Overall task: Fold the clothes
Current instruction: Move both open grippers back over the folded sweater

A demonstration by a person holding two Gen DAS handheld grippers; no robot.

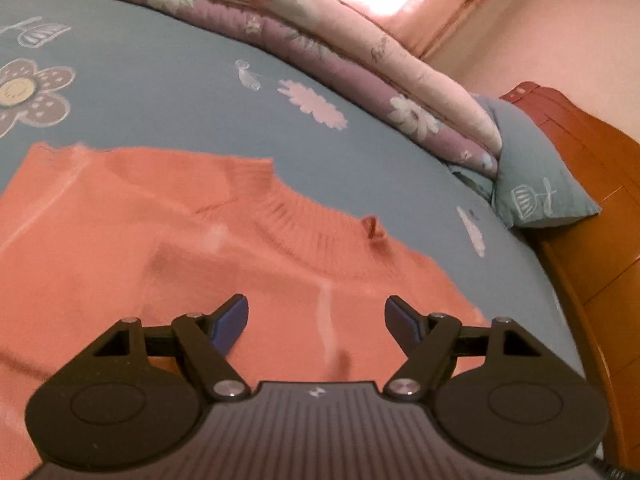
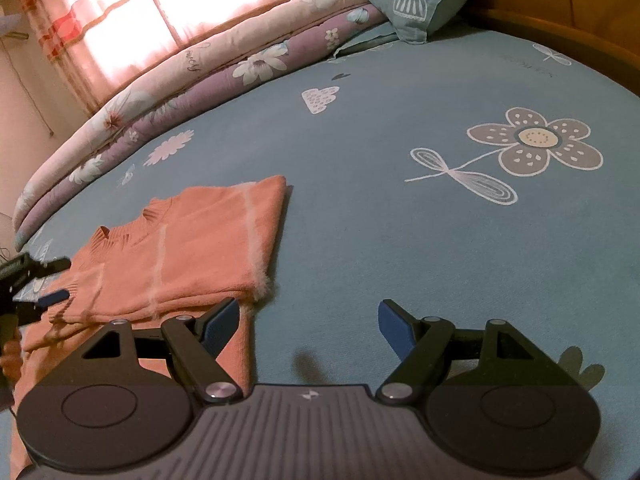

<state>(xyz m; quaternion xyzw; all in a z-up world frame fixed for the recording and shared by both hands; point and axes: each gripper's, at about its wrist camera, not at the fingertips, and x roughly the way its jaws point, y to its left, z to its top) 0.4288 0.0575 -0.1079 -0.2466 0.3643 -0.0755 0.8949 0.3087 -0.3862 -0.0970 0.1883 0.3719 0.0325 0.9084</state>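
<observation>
Though unheld, sweater (image 1: 168, 264) beneath left tongs (image 1: 316, 320).

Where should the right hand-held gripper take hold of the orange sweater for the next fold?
Probably at the folded edge of the orange sweater nearest the right hand-held gripper, coming from the bare sheet side. That edge lies flat, free and close; both jaws stand open and empty.

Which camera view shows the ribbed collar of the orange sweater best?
The left wrist view: the collar is close, near mid-frame, and its ribbing shows, though slightly blurred. In the right wrist view the collar is small, far off to the left side, but the whole partly folded sweater is visible there.
</observation>
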